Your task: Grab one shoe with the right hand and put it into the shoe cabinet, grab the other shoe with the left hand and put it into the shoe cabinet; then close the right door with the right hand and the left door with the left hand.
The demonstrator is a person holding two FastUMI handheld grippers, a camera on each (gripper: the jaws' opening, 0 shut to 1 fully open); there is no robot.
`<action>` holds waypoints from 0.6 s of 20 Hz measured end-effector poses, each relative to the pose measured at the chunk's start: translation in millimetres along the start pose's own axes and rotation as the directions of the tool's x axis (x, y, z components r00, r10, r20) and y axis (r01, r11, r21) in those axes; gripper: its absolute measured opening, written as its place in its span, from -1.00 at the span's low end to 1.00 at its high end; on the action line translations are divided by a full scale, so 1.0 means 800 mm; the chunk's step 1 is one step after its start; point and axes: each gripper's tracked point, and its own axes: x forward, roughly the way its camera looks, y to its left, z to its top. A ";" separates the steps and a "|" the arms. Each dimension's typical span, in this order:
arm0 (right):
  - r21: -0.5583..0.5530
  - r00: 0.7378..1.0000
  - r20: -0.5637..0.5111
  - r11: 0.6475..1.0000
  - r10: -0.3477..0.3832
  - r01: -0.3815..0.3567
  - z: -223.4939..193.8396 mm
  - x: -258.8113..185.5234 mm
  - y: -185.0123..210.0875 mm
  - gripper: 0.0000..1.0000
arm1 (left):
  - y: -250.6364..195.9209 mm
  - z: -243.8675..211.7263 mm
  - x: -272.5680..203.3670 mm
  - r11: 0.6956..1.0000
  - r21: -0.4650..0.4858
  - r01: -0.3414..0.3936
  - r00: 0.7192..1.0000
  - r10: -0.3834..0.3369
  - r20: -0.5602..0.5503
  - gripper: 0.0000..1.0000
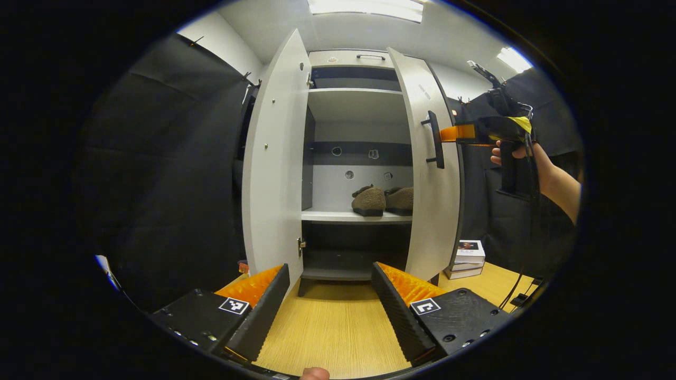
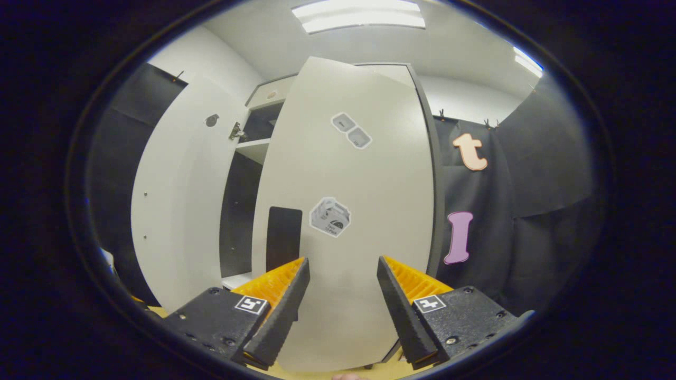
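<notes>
Hiding part of right shoe: right door; both grippers gaping, empty

Smooth matt panels, fuzzy shoes, wood-grain floor.

The shoe cabinet looks like smooth matt laminate board, its right door carrying glossy paper stickers and a matt dark handle. Two shoes on the shelf look like napped, suede-like cloth. The floor shows satin wood grain. Each claw's fingers are ribbed and matt.
</notes>
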 end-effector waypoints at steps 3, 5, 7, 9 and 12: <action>-0.007 1.000 0.013 1.000 -0.019 0.019 0.007 -0.010 -0.009 0.73 | 0.007 0.001 0.003 1.000 -0.009 -0.005 1.000 0.005 -0.004 0.89; -0.026 0.998 0.042 0.999 -0.038 0.039 0.021 -0.028 -0.013 0.80 | 0.006 0.003 0.005 1.000 -0.014 -0.002 1.000 0.002 -0.002 0.89; -0.042 0.997 0.061 0.997 -0.055 0.058 0.031 -0.054 -0.016 0.80 | 0.001 0.003 0.005 1.000 -0.016 0.006 1.000 -0.006 0.001 0.90; -0.030 0.996 0.067 0.997 -0.063 0.065 0.034 -0.083 -0.011 0.80 | -0.008 0.004 0.009 0.999 -0.031 0.029 1.000 -0.029 -0.004 0.89; -0.003 0.993 0.065 0.995 -0.101 0.101 0.013 -0.124 -0.006 0.80 | -0.023 0.007 0.013 0.997 -0.050 0.065 0.998 -0.065 -0.001 0.89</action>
